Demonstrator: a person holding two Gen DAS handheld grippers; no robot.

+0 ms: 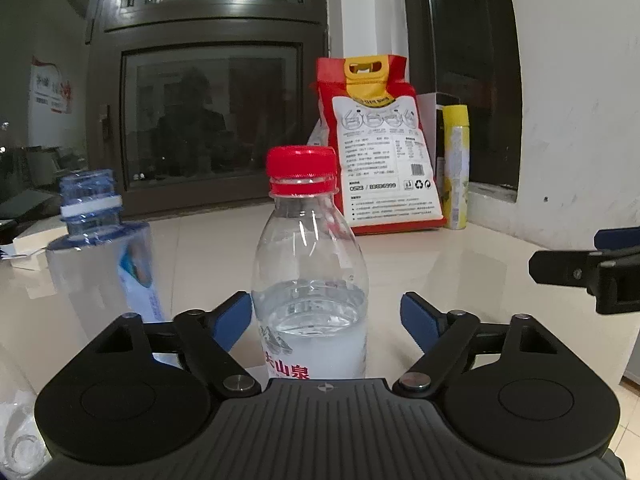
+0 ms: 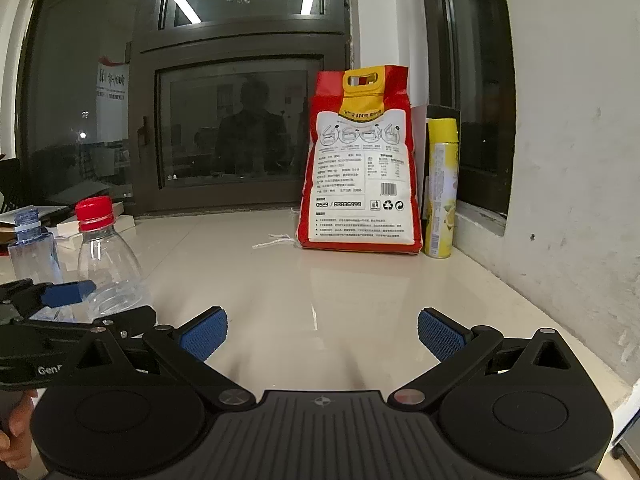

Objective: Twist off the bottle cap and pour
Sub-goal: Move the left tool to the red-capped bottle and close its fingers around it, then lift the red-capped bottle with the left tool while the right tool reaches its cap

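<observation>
Fingers point(image 1: 230, 320) of the left gripper point(image 1: 326, 320) are spread wide around the water bottle point(image 1: 310, 280), not clamped. Red cap point(image 1: 302, 166) is seen on; bottle upright, part full, mid-counter point(image 1: 460, 272). Right gripper point(image 2: 322, 338) is held open, empty.

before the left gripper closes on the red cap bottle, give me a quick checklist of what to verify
1. Bottle sits between the left gripper pads: ok.
2. Left jaws open wide enough: ok.
3. Red cap still screwed on: ok.
4. Bottle upright on the counter: ok.
5. Right gripper open and free for the cap: ok, nothing between its pads.
6. Uncapped blue bottle ready to receive: upright, but very close; clearance cannot tell.
</observation>
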